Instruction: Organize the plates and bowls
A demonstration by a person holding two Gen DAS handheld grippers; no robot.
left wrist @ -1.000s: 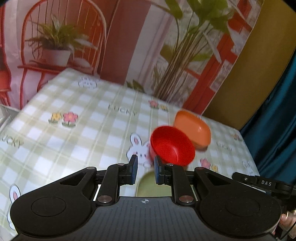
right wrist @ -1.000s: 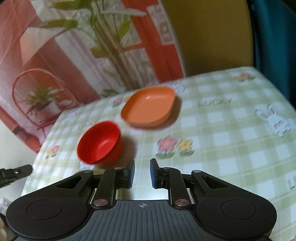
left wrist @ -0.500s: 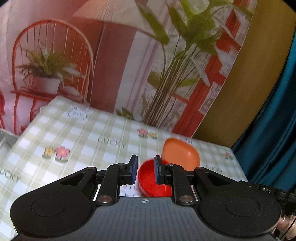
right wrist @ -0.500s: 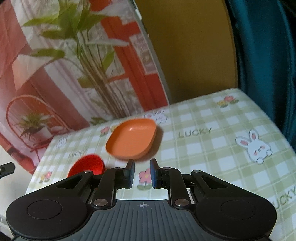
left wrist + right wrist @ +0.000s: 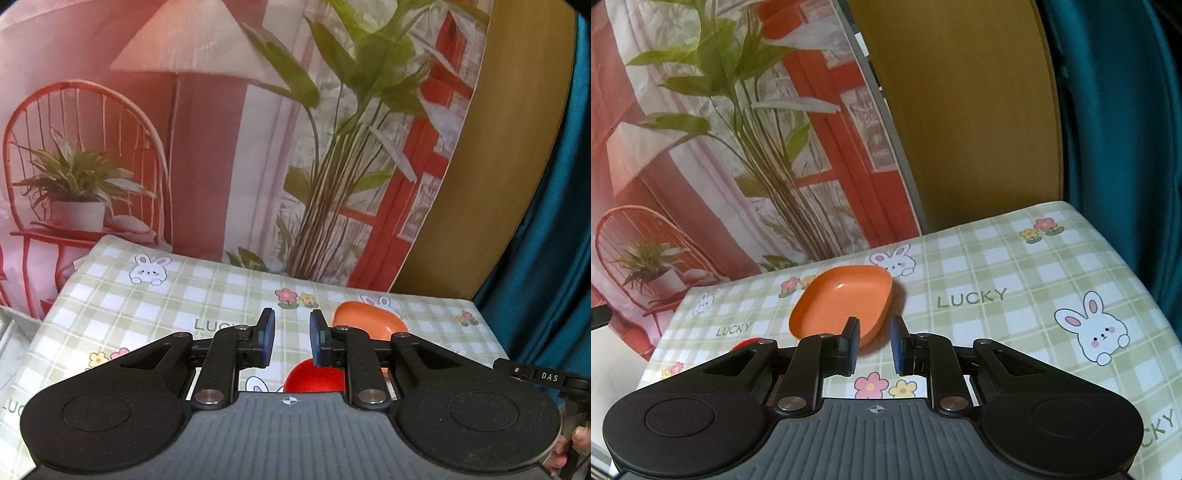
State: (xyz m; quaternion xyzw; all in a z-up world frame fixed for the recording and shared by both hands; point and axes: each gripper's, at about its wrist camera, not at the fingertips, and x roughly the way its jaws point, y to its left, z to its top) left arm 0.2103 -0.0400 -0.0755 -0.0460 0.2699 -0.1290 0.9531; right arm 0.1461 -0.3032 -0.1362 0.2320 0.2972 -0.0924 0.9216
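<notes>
An orange squarish dish (image 5: pixel 369 325) (image 5: pixel 842 299) sits on the checked tablecloth (image 5: pixel 166 295) (image 5: pixel 1015 266) towards the back. A red bowl (image 5: pixel 314 376) stands just in front of it, mostly hidden behind my left gripper's body; the right wrist view shows only a red sliver (image 5: pixel 746 342) of it. My left gripper (image 5: pixel 291 332) hangs above and in front of both, its jaws opening slightly with nothing between them. The right gripper (image 5: pixel 874 343) hovers before the orange dish with a narrow gap and holds nothing.
A printed backdrop with a plant, chair and lamp hangs behind the table. A teal curtain (image 5: pixel 546 221) falls at the right, by the table's right edge. Part of the right gripper (image 5: pixel 535 374) and a fingertip (image 5: pixel 578 441) show at the lower right.
Both grippers rose and pulled back, so the red bowl and orange dish sank lower and smaller in both views. The left jaws' gap widened a little.
</notes>
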